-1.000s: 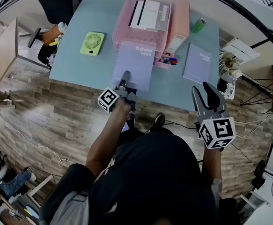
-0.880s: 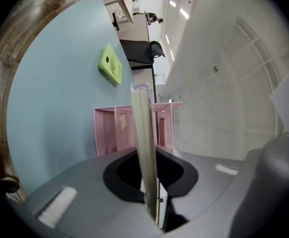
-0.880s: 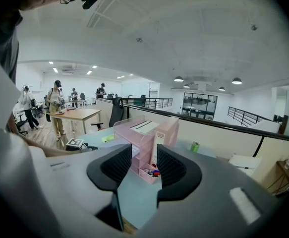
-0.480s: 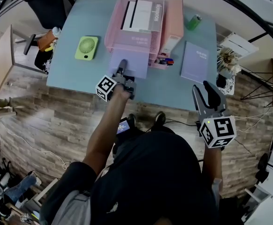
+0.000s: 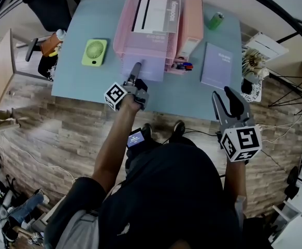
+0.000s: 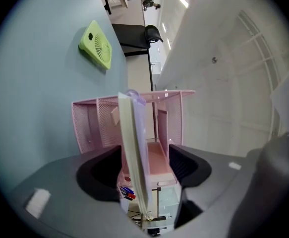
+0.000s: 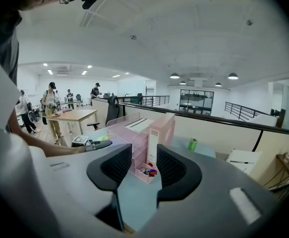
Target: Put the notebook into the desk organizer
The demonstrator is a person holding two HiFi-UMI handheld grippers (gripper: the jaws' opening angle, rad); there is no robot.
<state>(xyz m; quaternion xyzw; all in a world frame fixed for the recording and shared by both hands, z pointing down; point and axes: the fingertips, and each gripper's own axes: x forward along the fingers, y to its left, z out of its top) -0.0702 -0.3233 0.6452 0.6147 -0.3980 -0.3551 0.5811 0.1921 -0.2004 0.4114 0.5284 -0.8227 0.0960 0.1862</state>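
A lavender notebook [image 5: 152, 72] lies in the bottom tray of the pink mesh desk organizer [image 5: 120, 29], its near end sticking out over the table. My left gripper [image 5: 135, 67] reaches level to that end. In the left gripper view the notebook [image 6: 133, 148] stands edge-on between the jaws, which have just been opening and stand clear of it on both sides. The right gripper [image 5: 225, 96] hovers open and empty off the table's front right edge. A second lavender notebook [image 5: 217, 65] lies flat right of the organizer.
A green fan [image 5: 94, 52] lies left of the organizer and a green can [image 5: 215, 21] stands at the back right. Pens [image 5: 185, 66] sit in the organizer's small front compartment. White papers [image 5: 155, 15] fill its top tray. Other people stand at distant desks.
The notebook has slid away from me, off the table front and into the organizer's bottom tray, and my left gripper went with it. The right gripper has hardly moved.
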